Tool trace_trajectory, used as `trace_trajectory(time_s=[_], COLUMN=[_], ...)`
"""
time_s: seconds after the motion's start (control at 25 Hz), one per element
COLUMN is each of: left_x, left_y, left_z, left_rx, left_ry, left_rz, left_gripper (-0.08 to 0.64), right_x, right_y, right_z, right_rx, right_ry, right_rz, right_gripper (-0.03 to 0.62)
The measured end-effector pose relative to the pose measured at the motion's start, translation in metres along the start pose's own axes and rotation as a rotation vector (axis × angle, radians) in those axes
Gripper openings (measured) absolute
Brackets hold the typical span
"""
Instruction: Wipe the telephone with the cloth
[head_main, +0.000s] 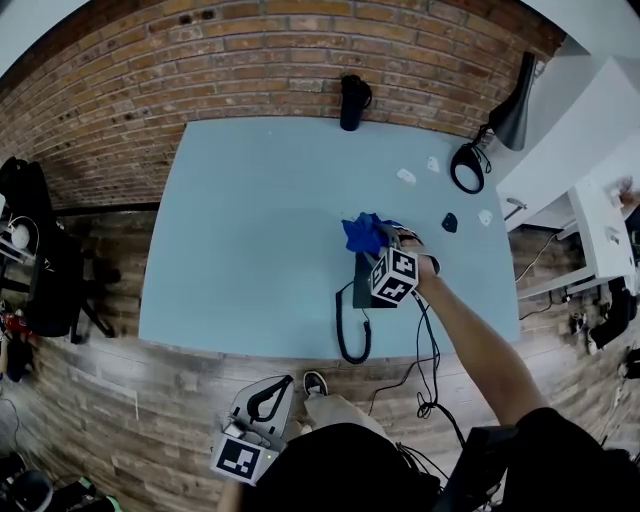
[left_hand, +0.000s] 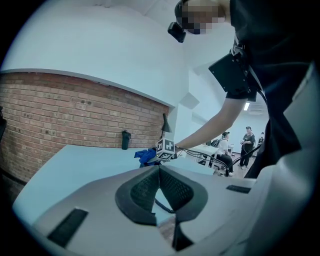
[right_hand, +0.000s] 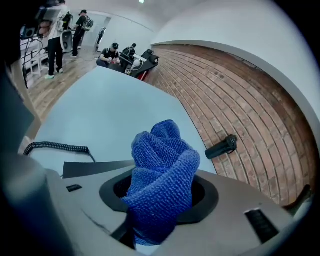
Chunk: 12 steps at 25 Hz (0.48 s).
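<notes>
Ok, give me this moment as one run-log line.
right gripper shut on cloth | cloth bunched at telephone | left gripper shut, empty, short of table

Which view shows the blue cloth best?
Right gripper view: cloth fills the centre, clamped in the right tool. Head view shows a small blue bunch beside that tool; left gripper view, a distant blue speck.
</notes>
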<state>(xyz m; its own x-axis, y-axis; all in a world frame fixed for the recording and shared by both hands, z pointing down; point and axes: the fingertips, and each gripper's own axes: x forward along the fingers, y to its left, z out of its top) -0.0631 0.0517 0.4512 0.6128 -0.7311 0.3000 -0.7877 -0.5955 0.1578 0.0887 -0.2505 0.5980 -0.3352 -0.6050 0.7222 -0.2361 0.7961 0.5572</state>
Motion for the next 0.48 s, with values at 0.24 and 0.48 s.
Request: trace_trajectory(time_s=[0.24, 0.48], left_x=[0.0094, 0.009], left_y=[-0.0069, -0.0012], left_z=[0.0027, 0.0038], left_rx=[-0.013, -0.021], left_ry=[0.0, -0.008], left_rz=[-0.026, -0.022], left_gripper=[0.0, 0.0], right_x=[-0.0002, -0.0018], right_y=[-0.0005, 0.0004], right_z=[-0.0013, -0.0011], right_rx=[0.052, 0.083], right_ry=[-0.032, -0.058], right_rz=[-0.003, 0.005], right_gripper=[0.199, 0.199])
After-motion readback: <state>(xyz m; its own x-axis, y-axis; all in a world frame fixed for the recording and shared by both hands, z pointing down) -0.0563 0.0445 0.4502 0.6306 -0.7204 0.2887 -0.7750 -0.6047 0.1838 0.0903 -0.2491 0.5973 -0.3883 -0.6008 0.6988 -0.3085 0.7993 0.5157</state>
